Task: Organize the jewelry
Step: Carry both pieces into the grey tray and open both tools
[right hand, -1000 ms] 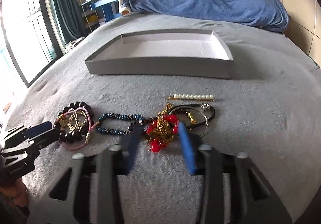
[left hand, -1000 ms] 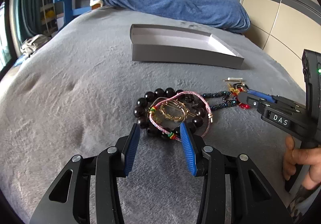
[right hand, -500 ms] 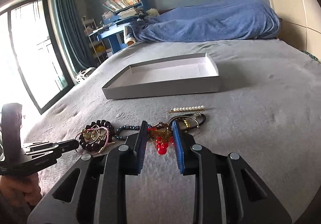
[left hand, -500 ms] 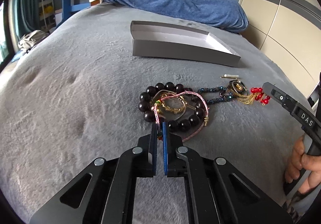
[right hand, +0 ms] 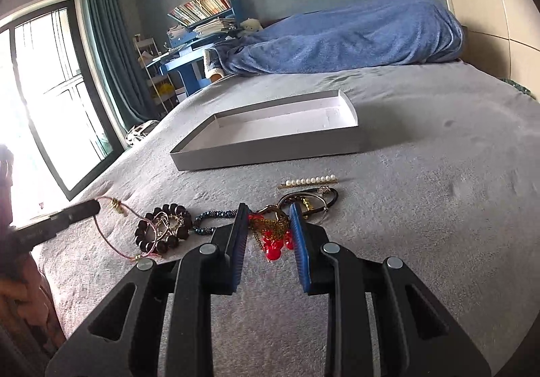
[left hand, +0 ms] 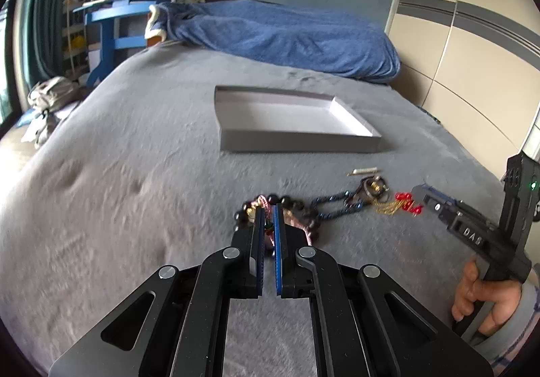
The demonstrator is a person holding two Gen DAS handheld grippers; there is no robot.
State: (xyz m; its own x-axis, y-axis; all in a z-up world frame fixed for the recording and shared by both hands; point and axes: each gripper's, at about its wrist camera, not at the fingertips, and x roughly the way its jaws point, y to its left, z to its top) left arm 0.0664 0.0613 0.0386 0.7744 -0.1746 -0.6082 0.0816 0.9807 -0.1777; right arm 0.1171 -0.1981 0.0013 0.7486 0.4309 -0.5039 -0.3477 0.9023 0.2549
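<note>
My left gripper is shut on a pink cord bracelet and holds it above the grey bed. The cord trails from that gripper down to the dark bead bracelet. A blue bead strand, dark rings and a pearl clip lie beside it. My right gripper stands narrowly parted, and a red bead and gold chain piece fills the gap between its pads. Its tip sits over those beads. Beyond the pile lies the shallow grey tray, nothing in it.
A blue blanket is heaped at the far end of the bed. A blue desk with books stands at the back left, beside a curtained window. Beige wall panels run along the right. A hand grips the right tool.
The left jaws closed on the pink cord, then rose and drew it off the pile. The right gripper pulled back, and the red beads and gold chain slid away from the rings with it.
</note>
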